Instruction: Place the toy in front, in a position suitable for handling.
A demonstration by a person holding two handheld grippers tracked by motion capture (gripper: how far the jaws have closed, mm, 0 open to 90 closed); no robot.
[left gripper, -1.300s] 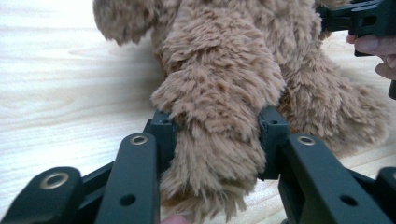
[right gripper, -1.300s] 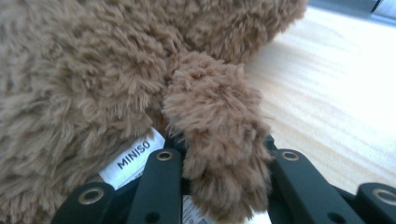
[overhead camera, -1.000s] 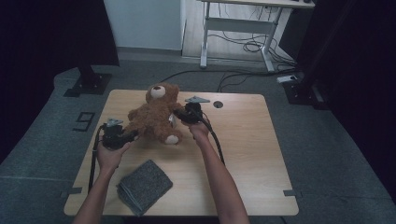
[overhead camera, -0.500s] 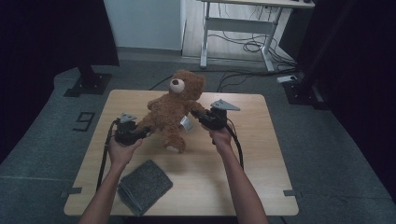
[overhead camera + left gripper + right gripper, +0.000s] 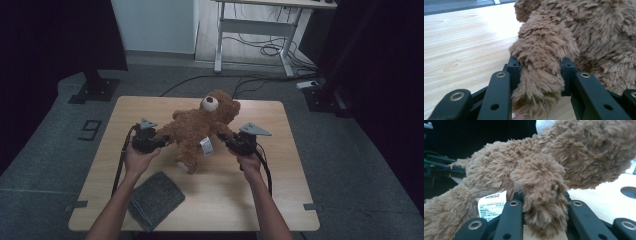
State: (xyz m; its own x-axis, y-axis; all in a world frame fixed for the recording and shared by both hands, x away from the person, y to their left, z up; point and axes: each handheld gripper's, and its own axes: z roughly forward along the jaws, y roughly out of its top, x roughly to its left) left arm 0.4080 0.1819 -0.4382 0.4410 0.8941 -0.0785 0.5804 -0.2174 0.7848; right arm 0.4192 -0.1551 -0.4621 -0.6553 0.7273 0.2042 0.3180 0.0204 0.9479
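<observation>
Two grippers, left (image 5: 156,141) and right (image 5: 231,142), each clamp a paw of the bear (image 5: 200,129), slung between them near the table's (image 5: 295,165) far edge. Soft, light plush should squash, sag and slip; limbs offer the best grip. Grey cloth (image 5: 156,198) lies at the near-left corner of smooth pale wood; the room is dark.

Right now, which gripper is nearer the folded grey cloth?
Left. The left gripper is just above the grey cloth, towards the table's far side; the right gripper is across the teddy bear, farther right.
</observation>
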